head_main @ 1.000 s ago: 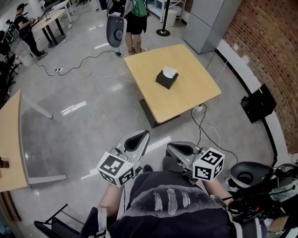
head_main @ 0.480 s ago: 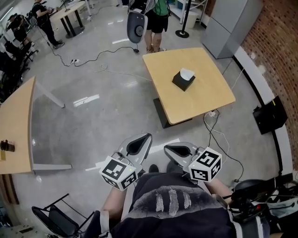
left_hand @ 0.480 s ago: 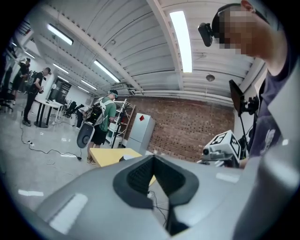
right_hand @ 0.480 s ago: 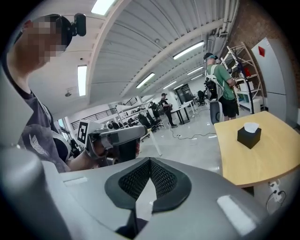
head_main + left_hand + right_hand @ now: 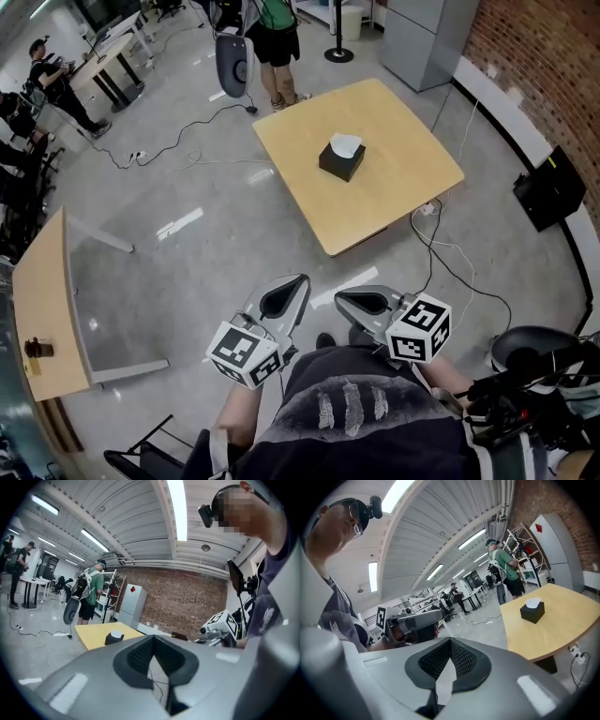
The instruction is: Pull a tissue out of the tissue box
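Observation:
A black tissue box [image 5: 339,163] with a white tissue [image 5: 345,144] sticking out of its top stands near the middle of a square wooden table [image 5: 403,192], far ahead across the floor. The box also shows small in the left gripper view [image 5: 114,637] and in the right gripper view [image 5: 533,611]. My left gripper [image 5: 298,282] and right gripper [image 5: 342,297] are held side by side close to my body, well short of the table. Both are shut, with nothing between the jaws.
A person in a green top [image 5: 274,36] stands at the table's far side beside a grey oval object [image 5: 234,60]. Cables [image 5: 187,142] trail over the floor, also under the table's near corner [image 5: 442,246]. Another wooden table [image 5: 42,309] is at the left, a black case [image 5: 551,189] at the right.
The head view has swung, so the table and box sit further left in the picture than half a second ago. Both grippers stay shut near my body.

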Demonstrator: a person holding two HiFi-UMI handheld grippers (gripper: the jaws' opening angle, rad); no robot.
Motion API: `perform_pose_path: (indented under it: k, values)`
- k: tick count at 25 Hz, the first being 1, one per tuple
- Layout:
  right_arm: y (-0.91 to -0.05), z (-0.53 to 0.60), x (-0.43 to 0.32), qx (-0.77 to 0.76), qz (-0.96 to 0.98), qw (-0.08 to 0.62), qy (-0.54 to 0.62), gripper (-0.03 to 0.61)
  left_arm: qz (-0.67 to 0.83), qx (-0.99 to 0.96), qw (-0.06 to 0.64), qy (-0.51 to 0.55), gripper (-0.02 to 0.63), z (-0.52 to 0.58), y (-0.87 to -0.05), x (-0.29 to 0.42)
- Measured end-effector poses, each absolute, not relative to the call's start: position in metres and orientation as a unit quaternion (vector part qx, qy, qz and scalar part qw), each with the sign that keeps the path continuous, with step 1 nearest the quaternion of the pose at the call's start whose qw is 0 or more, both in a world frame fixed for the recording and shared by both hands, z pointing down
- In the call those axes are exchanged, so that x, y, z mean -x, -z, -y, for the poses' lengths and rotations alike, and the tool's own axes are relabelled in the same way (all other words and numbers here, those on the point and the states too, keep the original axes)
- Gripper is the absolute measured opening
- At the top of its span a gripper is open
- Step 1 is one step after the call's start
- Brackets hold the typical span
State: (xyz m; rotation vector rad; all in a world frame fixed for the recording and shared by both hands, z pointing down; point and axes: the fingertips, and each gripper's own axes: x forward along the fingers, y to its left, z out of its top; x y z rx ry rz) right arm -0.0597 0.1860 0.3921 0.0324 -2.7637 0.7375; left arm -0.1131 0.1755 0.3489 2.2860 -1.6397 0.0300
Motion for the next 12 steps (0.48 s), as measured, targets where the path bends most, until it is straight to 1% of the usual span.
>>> perform_pose_path:
  k: [2, 6, 12]
  values:
    - [-0.388, -0.172, 0.050, -0.010, 0.962, 0.131, -0.239, -0.003, 0.566, -0.809, 0.160, -0.021, 0.003, -0.155, -0.346, 0.102]
    - [-0.388, -0.138, 0.036, -0.023, 0.972, 0.140, -0.190, -0.003, 0.557, -0.818, 0.145, -0.026, 0.003, -0.109, -0.328, 0.085]
    - [-0.394, -0.075, 0.008, -0.030, 0.965, 0.107, -0.238, -0.003, 0.546, -0.826, 0.130, -0.059, 0.003, -0.052, -0.319, 0.049]
